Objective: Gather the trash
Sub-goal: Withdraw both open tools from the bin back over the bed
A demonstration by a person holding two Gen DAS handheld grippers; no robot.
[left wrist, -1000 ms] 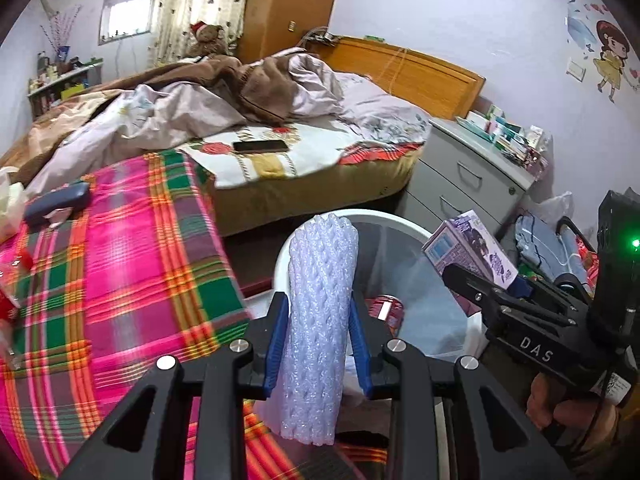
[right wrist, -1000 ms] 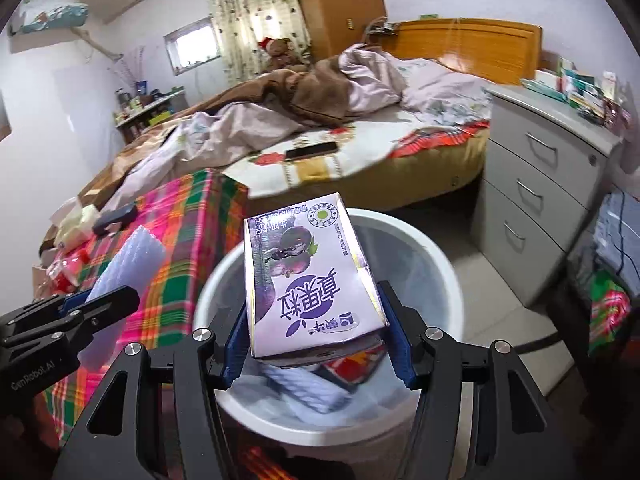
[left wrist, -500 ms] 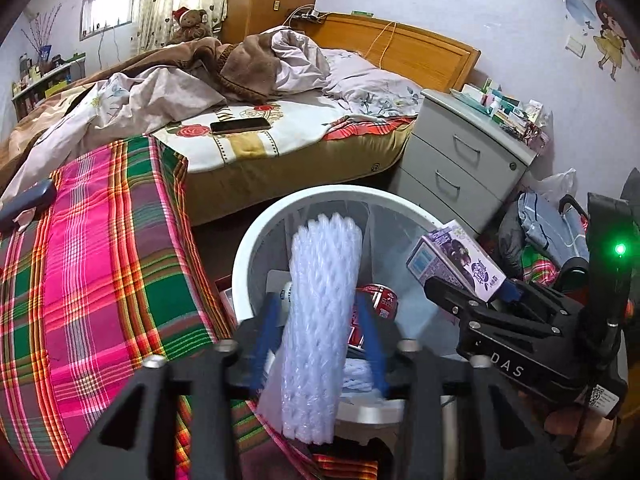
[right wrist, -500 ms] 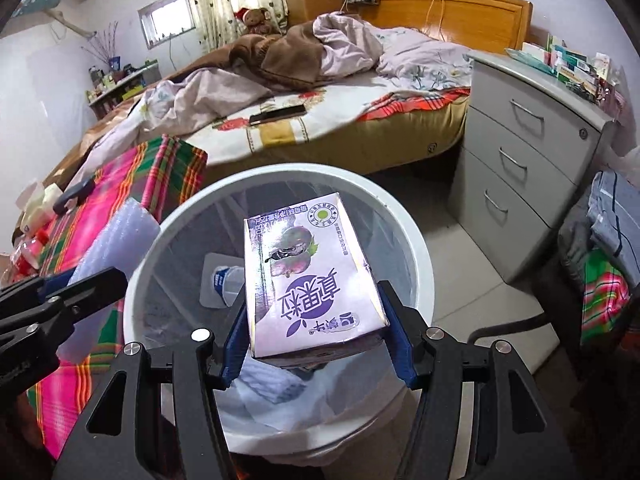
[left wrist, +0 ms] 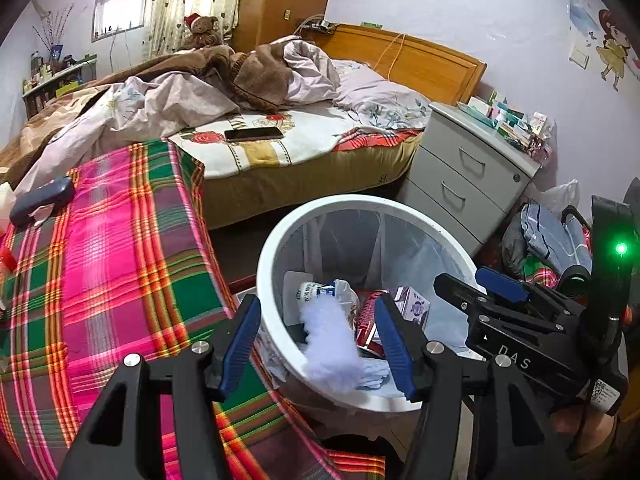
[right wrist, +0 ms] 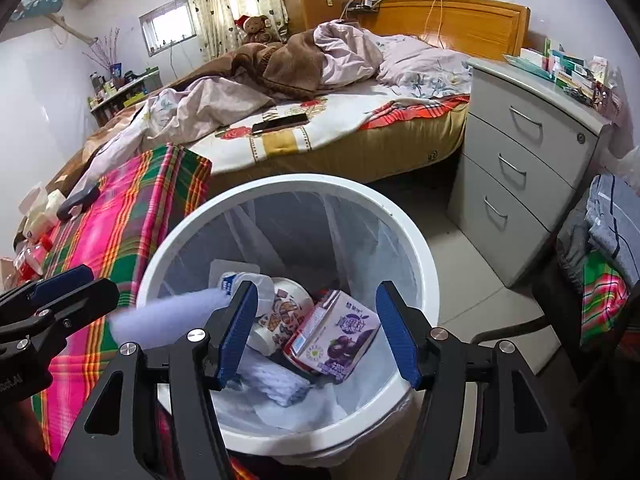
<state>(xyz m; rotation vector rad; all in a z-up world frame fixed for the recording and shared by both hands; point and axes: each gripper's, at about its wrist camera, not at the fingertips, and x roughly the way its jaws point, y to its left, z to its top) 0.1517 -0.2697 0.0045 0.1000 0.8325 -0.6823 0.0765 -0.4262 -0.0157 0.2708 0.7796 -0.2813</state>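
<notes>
Both jaws stand apart and are opening, with nothing pressed between the pads. The left gripper [left wrist: 318,340] hangs over the near left rim of the bin [right wrist: 424,264], and a white foam sleeve [left wrist: 330,356], blurred, is dropping from it toward the bin. The right gripper [right wrist: 318,334] hangs over the bin's middle; a purple carton [right wrist: 334,338] lies loose inside, below and between its pads but clear of them.

As a judgement, this round of collecting is at its release: two pieces have just been let go, and the bin already carries a fair load. Inside it I count one carton, one printed paper cup [right wrist: 280,312], one crumpled bottle [right wrist: 244,280], one red can [left wrist: 368,318], one flat white lid or sheet, and some white foam wrap at the near side.

Left to do: on the plaid cloth [left wrist: 120,264] at far left sit a dark case [left wrist: 42,200], something red and some pale wrappers, too small to count or to call trash for certain.
</notes>
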